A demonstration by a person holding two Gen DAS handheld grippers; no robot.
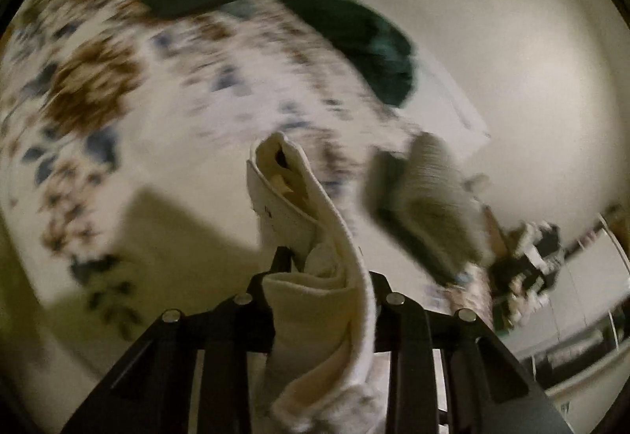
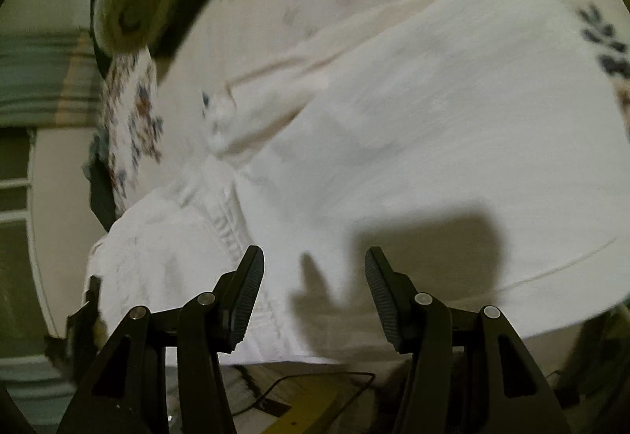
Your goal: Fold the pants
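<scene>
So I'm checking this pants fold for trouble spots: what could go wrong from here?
1. The left gripper is shut on a bunched wad of the white pants, not a flat edge, so the fold may come out crooked or the cloth may slip.
2. The right gripper is open above the pants, holding nothing, so that side may sag or drag.
3. Both views are motion-blurred; a fast swing could catch the dark green clothes nearby.

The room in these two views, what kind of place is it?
Probably a bedroom at home: white pants lie on a floral bedsheet, dark folded clothes sit farther back, and plain walls surround it. The pictures are blurred.
</scene>
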